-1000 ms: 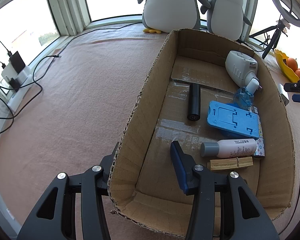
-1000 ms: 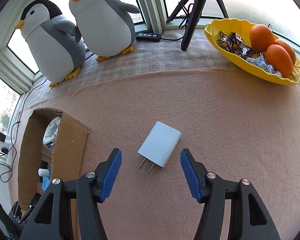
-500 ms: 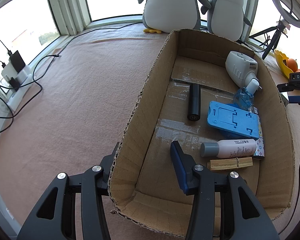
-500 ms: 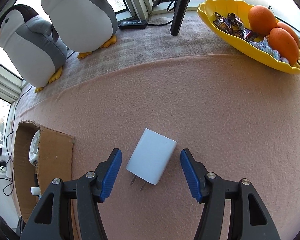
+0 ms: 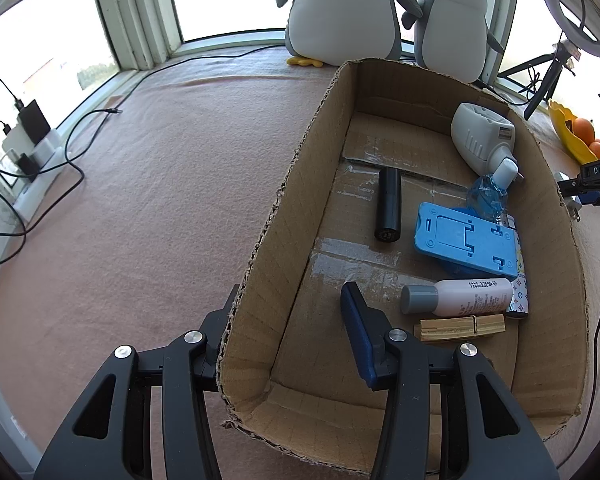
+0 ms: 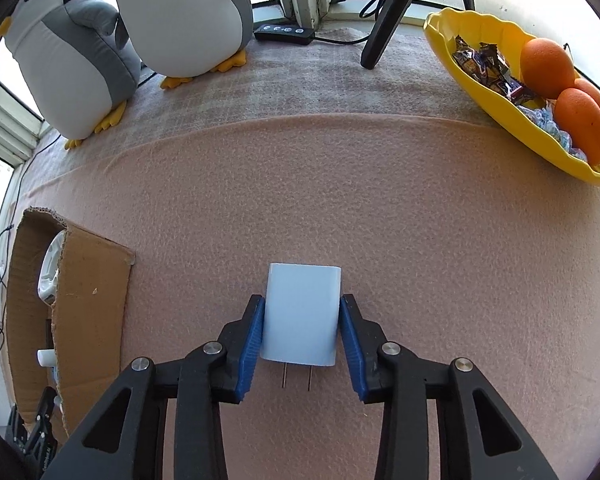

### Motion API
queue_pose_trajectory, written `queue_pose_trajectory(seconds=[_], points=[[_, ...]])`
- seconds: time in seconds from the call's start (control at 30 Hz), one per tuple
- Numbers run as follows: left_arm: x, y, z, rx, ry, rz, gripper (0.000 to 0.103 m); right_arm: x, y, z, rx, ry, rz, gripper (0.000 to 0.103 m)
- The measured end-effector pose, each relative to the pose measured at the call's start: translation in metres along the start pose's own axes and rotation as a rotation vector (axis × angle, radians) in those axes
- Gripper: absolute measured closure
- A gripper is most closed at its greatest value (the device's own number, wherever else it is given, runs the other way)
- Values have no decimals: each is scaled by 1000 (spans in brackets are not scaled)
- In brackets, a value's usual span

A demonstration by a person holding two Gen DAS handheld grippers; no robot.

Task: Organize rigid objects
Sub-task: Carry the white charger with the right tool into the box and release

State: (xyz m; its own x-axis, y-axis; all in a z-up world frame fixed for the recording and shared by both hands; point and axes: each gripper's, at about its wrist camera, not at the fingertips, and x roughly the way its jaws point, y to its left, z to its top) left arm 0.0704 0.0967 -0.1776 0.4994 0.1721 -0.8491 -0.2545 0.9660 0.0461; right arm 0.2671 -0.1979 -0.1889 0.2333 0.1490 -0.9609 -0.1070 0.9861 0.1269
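The right gripper (image 6: 302, 334) was clamped on the white rectangular wall charger (image 6: 300, 314), both blue pads pressed flat against its two long sides. The charger's two metal prongs pointed back toward the camera. Whether the charger rested on the pink felt-covered surface (image 6: 380, 200) or was raised off it could not be told. A broad stretch of bare felt lay ahead of the charger. The yellow plastic fruit tray (image 6: 496, 108) with oranges and wrapped sweets sat well apart at the surface's far right edge. Two grey-and-white plush penguins (image 6: 140, 28) stood along the far edge.

The open brown cardboard box (image 5: 284, 216) stood near the charger, on its left, with its right wall nearest to the charger. The left gripper (image 5: 288, 320) was spread wide, straddling the box's left wall near the near left corner: one finger outside, the blue-padded finger (image 5: 358, 338) inside, gripping nothing. The box's contents lay along its right wall: a white ribbed plastic device (image 5: 480, 136), a blue plastic phone stand (image 5: 466, 238), a white bottle with grey cap (image 5: 456, 298) and a wooden clothespin (image 5: 460, 326). A black cylinder (image 5: 388, 206) lay near the middle of the floor. The left half of the box floor was bare cardboard.
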Motion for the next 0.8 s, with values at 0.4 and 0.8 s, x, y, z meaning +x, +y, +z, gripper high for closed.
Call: queue_pose_trajectory(seconds=[0.4, 0.8], points=[[0, 0, 0, -3, 0, -1, 56, -19, 8, -27, -86, -66, -1, 70], [0, -2, -1, -7, 1, 0, 56, -63, 54, -57, -180, -140, 125, 70]])
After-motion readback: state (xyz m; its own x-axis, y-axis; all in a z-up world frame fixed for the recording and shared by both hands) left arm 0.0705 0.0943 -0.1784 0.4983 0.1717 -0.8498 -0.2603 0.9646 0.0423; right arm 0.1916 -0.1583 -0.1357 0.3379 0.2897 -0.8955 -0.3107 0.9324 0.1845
